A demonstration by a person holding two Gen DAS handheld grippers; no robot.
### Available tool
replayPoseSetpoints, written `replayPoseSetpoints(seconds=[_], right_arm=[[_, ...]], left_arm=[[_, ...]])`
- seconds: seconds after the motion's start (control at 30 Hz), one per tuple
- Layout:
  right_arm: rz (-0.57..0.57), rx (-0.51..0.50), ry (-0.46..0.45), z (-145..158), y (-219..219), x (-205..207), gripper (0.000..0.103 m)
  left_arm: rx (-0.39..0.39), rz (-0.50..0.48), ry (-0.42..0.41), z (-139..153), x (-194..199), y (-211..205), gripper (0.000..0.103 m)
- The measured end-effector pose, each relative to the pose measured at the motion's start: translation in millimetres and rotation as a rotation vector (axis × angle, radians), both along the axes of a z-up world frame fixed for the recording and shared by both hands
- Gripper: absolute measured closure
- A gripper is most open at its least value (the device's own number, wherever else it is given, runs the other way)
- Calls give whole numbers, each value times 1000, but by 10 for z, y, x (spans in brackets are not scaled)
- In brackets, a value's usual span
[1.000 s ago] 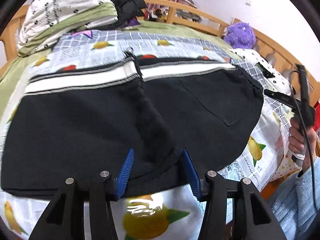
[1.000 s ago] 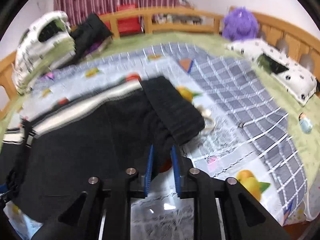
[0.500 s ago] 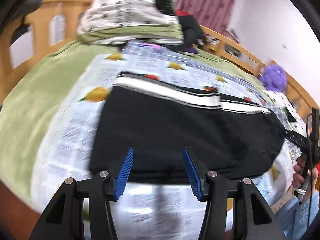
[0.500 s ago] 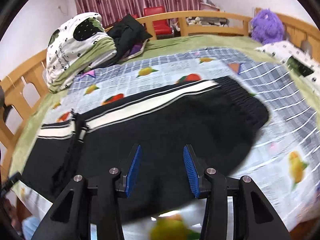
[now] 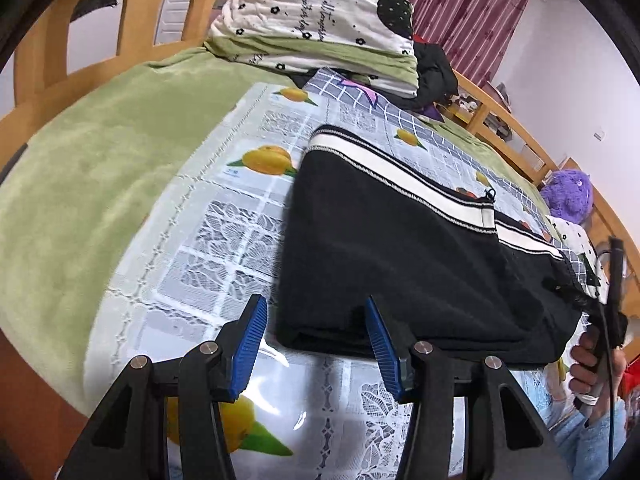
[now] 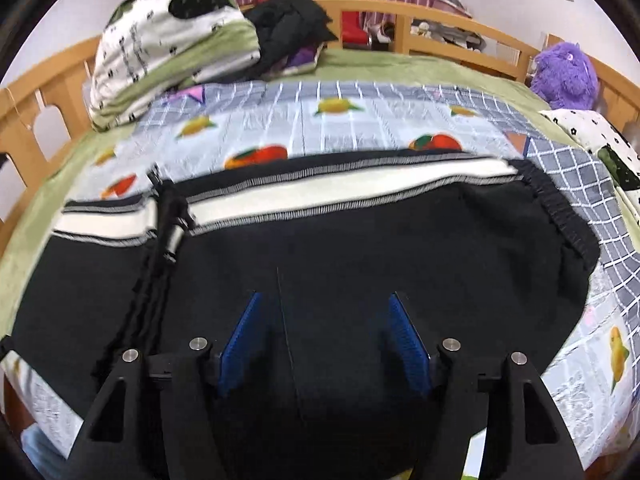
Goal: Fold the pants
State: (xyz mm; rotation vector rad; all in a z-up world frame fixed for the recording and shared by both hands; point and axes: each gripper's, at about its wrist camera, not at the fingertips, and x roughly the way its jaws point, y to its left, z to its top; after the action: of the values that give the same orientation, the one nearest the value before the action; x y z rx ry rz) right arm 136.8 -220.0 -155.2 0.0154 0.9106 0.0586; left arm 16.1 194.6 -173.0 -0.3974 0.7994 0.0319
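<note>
Black pants (image 5: pixel 400 256) with a white side stripe lie folded in half on the fruit-print sheet (image 5: pixel 224 216). My left gripper (image 5: pixel 316 332) is open, its blue pads straddling the near left corner of the pants. In the right wrist view the pants (image 6: pixel 360 248) spread across the bed, with the elastic waistband (image 6: pixel 560 208) at right and the leg cuffs folded over at left. My right gripper (image 6: pixel 326 332) is open and empty, just above the pants' near edge. The right gripper and the hand holding it also show in the left wrist view (image 5: pixel 604 320).
A folded white and green quilt (image 6: pixel 172 44) and dark clothes (image 6: pixel 288 28) sit at the head of the bed. A purple plush toy (image 6: pixel 564 76) leans at the far right by the wooden bed rail (image 6: pixel 440 20). A green blanket (image 5: pixel 92 168) covers the left side.
My right gripper has let go of the waistband, opened and pulled back over the near edge. My left gripper has swung left to the pants' near left corner.
</note>
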Motion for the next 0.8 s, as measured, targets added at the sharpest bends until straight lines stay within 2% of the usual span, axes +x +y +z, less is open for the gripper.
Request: replayPoseSetpoints(seconds=[0.1, 0.13, 0.2, 0.33, 0.37, 0.4, 0.47, 0.53, 0.63, 0.8], right_arm=[[19, 2, 101, -259, 36, 90, 38], [18, 14, 109, -308, 28, 91, 37], [16, 26, 65, -318, 8, 32, 33], [60, 61, 76, -313, -19, 0, 29], [58, 77, 87, -293, -38, 1, 33], [49, 97, 92, -260, -60, -11, 43], [33, 172, 82, -154, -93, -40, 52], [51, 249, 70, -47, -32, -38, 52], [133, 318, 56, 55, 219, -57, 52], [281, 371, 53, 16, 651, -245, 54]], left_arm=[[-1, -20, 13, -48, 27, -50, 55], [1, -20, 5, -44, 8, -54, 55], [-25, -19, -11, -31, -36, -21, 55], [-126, -5, -19, -25, -93, 114, 56], [-144, -12, -28, -6, -100, 136, 56], [-145, -16, -33, 3, -99, 143, 56], [-134, -22, -31, 8, -57, 149, 56], [-124, -10, 2, -37, 35, 155, 56], [-166, -5, 63, -189, 168, 158, 56], [-175, -6, 40, -220, 168, 141, 54]])
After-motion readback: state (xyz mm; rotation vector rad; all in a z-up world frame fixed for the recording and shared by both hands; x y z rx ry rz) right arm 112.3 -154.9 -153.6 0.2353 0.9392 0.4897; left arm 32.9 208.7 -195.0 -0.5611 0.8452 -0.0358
